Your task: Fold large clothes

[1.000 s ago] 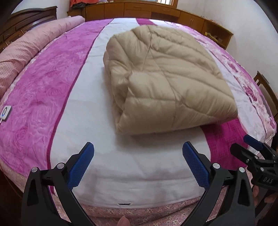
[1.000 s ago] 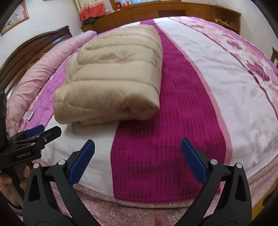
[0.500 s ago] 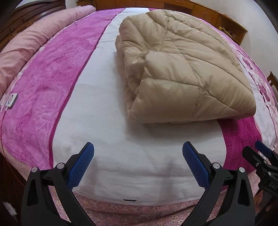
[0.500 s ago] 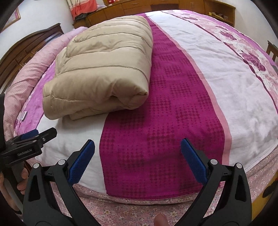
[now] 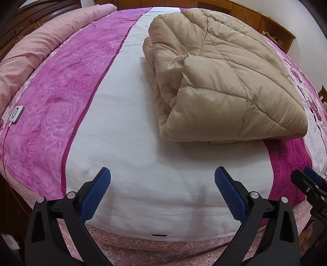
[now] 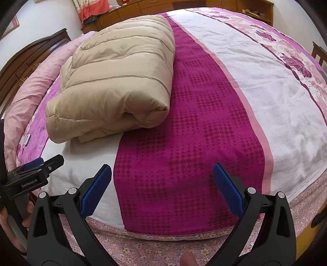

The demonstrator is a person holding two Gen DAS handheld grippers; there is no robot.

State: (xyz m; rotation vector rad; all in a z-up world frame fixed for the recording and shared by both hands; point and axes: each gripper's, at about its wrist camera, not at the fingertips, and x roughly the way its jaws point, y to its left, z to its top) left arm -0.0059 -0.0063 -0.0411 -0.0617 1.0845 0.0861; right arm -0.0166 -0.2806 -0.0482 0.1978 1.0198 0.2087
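A beige quilted down coat (image 5: 220, 81) lies folded into a thick bundle on the bed; it also shows in the right wrist view (image 6: 120, 81). My left gripper (image 5: 162, 192) is open and empty above the white stripe of the bedspread, short of the coat's near edge. My right gripper (image 6: 162, 190) is open and empty above the magenta stripe, to the right of the coat. Each gripper shows at the edge of the other's view, the right one (image 5: 306, 184) and the left one (image 6: 36, 169).
The bed (image 5: 61, 106) has a pink, white and magenta bedspread (image 6: 255, 86). A pink rolled quilt (image 5: 30, 51) lies along the left by the dark headboard (image 6: 30, 59). A white controller (image 5: 15, 114) rests on the left. Wooden cabinets (image 5: 265, 18) stand behind.
Both grippers have moved forward over the bed towards the coat, which now looks larger and nearer. Both stay open.
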